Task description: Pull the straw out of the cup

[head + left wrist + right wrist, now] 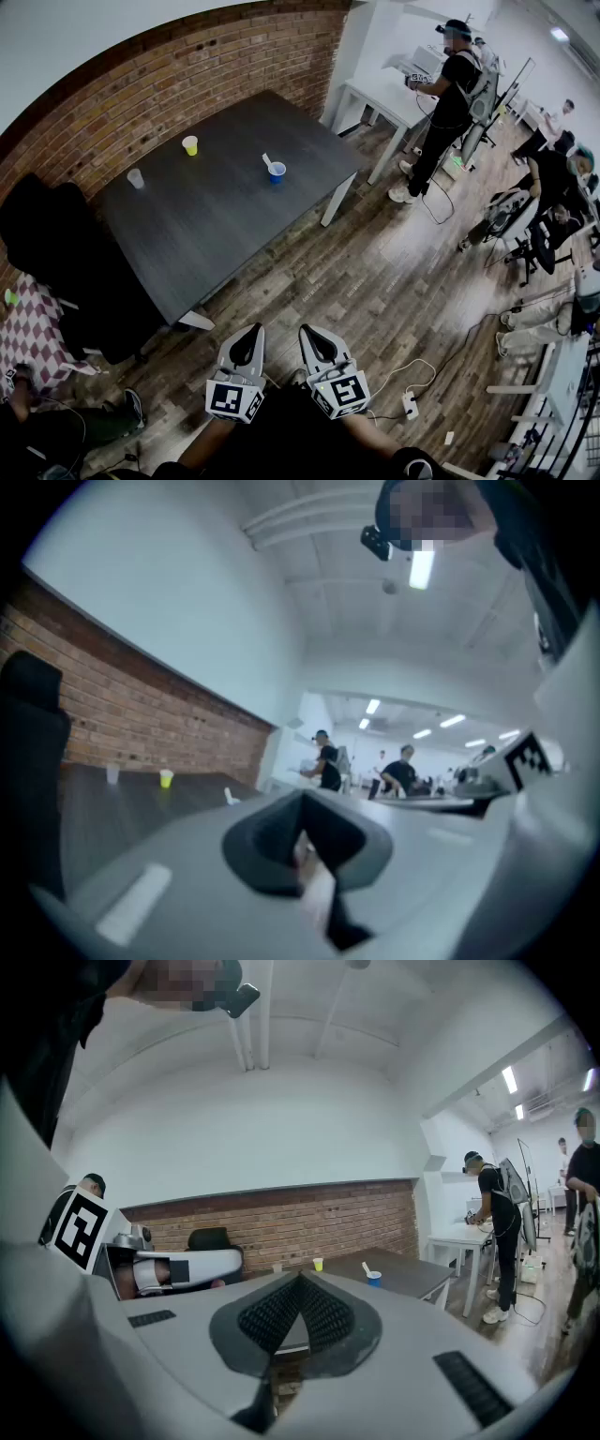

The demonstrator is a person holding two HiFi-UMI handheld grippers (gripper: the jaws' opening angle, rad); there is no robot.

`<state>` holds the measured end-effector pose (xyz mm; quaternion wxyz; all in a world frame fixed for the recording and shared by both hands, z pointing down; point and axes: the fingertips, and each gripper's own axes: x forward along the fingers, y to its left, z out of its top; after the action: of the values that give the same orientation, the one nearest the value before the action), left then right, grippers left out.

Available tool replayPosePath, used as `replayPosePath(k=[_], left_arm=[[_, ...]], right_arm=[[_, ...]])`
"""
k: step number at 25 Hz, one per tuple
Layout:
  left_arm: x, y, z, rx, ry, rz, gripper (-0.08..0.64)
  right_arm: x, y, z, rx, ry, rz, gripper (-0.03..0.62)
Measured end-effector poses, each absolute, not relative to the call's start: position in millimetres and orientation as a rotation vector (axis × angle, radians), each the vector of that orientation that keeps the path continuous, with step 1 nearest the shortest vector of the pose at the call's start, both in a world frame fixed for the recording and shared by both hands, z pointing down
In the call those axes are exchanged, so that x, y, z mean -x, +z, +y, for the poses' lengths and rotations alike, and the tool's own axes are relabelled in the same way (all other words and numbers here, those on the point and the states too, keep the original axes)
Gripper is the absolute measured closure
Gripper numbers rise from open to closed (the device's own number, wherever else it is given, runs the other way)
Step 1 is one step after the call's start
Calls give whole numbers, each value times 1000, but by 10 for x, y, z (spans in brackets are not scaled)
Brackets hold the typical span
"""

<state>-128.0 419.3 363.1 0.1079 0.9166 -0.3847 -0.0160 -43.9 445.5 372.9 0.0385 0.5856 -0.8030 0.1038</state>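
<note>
A blue cup (277,172) with a white straw (267,160) leaning in it stands on the dark table (216,234), near its far right side. In the right gripper view the same blue cup (374,1279) is small and distant. The left gripper view shows only the straw's tip (228,797) above the jaw housing. My left gripper (249,332) and right gripper (313,332) are held side by side low in the head view, well short of the table, over the wooden floor. Both are shut with nothing between the jaws.
A yellow cup (190,144) and a clear cup (136,178) stand further left on the table. Black chairs (56,244) line its left side. A person (448,103) stands at a white table (389,98); others sit at the right. A power strip (410,405) lies on the floor.
</note>
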Motion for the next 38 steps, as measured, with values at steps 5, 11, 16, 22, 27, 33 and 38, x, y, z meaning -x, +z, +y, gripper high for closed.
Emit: replayPosePath(k=[5,11,16,22,27,33,38], left_arm=[[1297,3650,4175,-2699,-45,-1121,558],[1364,3640,4145,-2698,-54,-1115,558],[1460,3648,4110,-2694,-58,-1105,558],[1609,3661,4018,-2687,-66,-1105,558],[1722,3685,3965,-2686,-58,-1094,558],[1850,3747,3881,-2682,-65,-1054,558],[1836,3756,3801,-2690,-52,-1034,558]], right_arm=[[462,3720,4425,-1801,314,-2462,588],[545,3714,4397,-1803,305,-2459,588],[641,3727,4358,-1803,302,-2451,588],[737,3680,4268,-1844,326,-2463,588],[818,3696,4200,-1867,334,-2446,588],[880,3731,4090,-1910,328,-2397,588],[871,3717,3989,-1935,326,-2387,588]])
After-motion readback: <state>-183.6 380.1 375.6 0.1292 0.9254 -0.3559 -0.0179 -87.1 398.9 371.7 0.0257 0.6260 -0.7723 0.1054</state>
